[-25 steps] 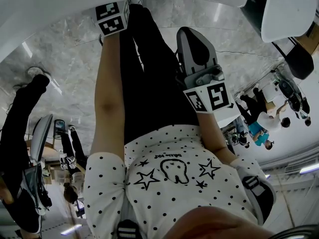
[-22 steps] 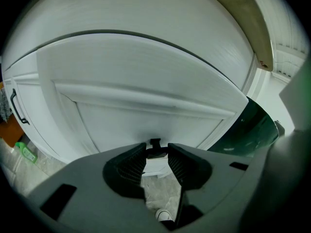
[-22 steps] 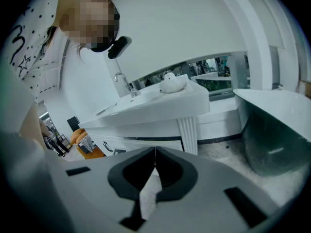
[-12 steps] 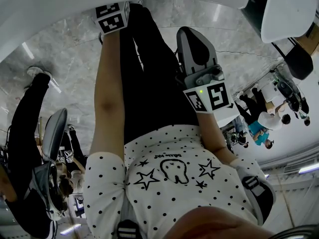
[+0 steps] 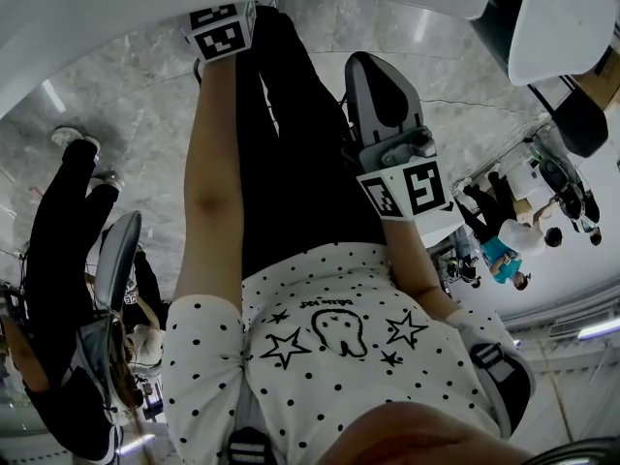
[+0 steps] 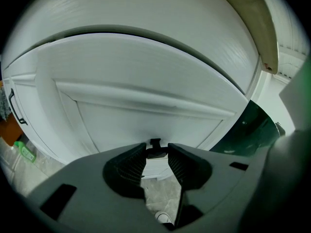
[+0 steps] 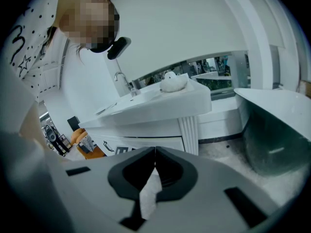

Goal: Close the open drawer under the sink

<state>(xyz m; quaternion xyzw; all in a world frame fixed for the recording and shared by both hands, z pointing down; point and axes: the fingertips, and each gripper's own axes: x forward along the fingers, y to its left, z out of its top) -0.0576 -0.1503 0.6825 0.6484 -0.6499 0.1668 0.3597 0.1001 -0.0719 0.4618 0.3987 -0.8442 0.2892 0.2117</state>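
Left gripper view: the left gripper (image 6: 156, 152) faces a white panelled drawer front (image 6: 146, 81) that fills the frame, and its jaws are clamped on the small dark handle (image 6: 154, 146) at the panel's lower edge. A thin dark seam curves along the top of the panel; how far the drawer stands out cannot be told. Right gripper view: the right gripper (image 7: 154, 154) has its jaws pressed together with nothing between them. Far beyond stands a white sink (image 7: 160, 101) with a faucet (image 7: 124, 84) over a white cabinet (image 7: 146, 141). Head view: both grippers hang over the marble floor (image 5: 145, 114), the left far and the right nearer, beside the person's dotted shirt (image 5: 329, 356). Compared with half a second ago the grippers hold their places, the green lamp on the right gripper's cube is dark, and the bystander in black (image 5: 68, 250) at the left has shifted right.
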